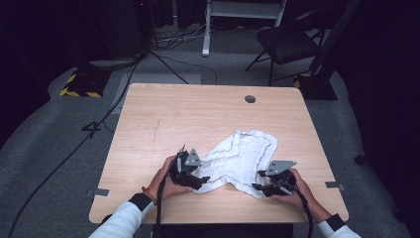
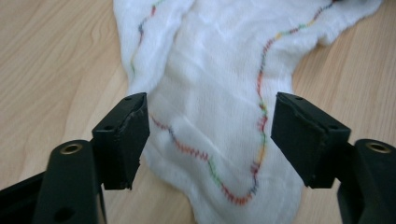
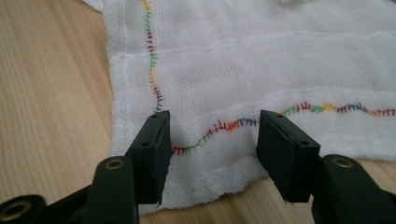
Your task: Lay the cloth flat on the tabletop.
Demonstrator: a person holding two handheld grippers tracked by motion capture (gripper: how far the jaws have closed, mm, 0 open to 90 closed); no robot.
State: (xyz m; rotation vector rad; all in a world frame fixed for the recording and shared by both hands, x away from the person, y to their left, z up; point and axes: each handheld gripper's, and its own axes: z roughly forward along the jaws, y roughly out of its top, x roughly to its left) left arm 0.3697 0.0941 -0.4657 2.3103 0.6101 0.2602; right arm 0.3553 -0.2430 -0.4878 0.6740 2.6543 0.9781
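Grey carpet floor [image 1: 44,144], dark folding chair [image 1: 287,42], black cables [image 1: 74,148].

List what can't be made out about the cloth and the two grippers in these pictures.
- White cloth, high view: its near corners lie under the left gripper and right gripper.
- Left gripper view: the cloth's far end is cut off by the top edge.
- Right gripper view: cloth runs off the top and right edges; whether the open jaws' tips touch it is unclear.
- High view: the coloured stitching is too small to follow.
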